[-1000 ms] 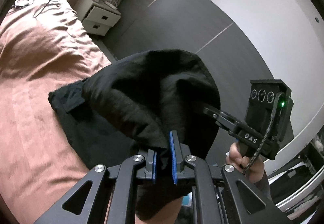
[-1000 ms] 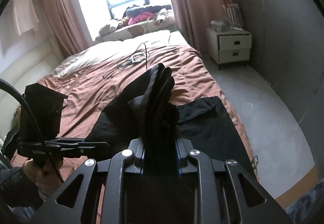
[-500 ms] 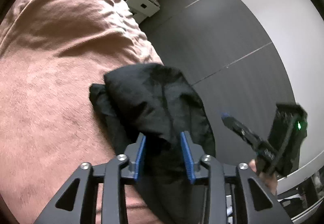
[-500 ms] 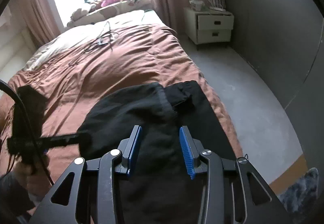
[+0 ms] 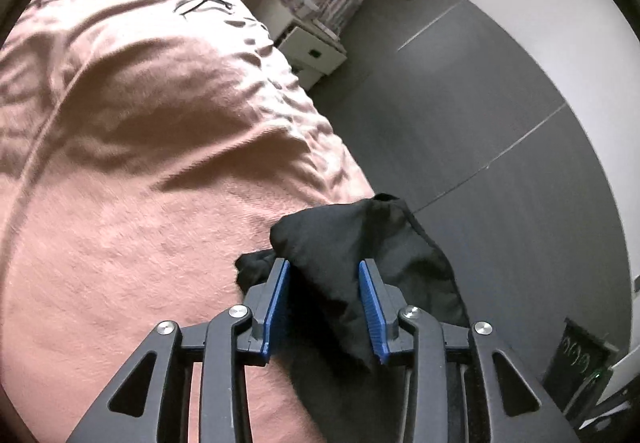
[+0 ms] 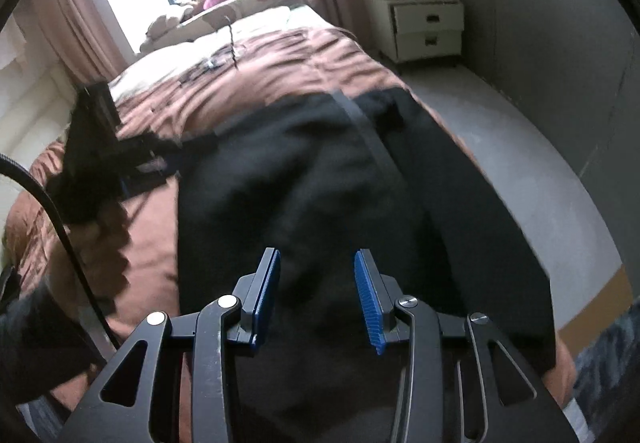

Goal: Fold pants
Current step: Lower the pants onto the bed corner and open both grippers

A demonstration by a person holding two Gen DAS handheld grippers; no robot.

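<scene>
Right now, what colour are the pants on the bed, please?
Black pants, clearest from the right wrist.

Matt black cloth, the pants (image 6: 312,179), soft and creased between the left claw (image 5: 323,299) pads. Those fingers (image 5: 276,299) carry ribbed blue rubbery pads on matt black plastic, with shiny metal bolts behind. Left of the claw, the bed (image 5: 132,171) cover is napped, wrinkled brown fabric.

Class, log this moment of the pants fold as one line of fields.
left gripper: open, just released | right gripper: open, just released | black pants: folded over, on brown bedspread
</scene>
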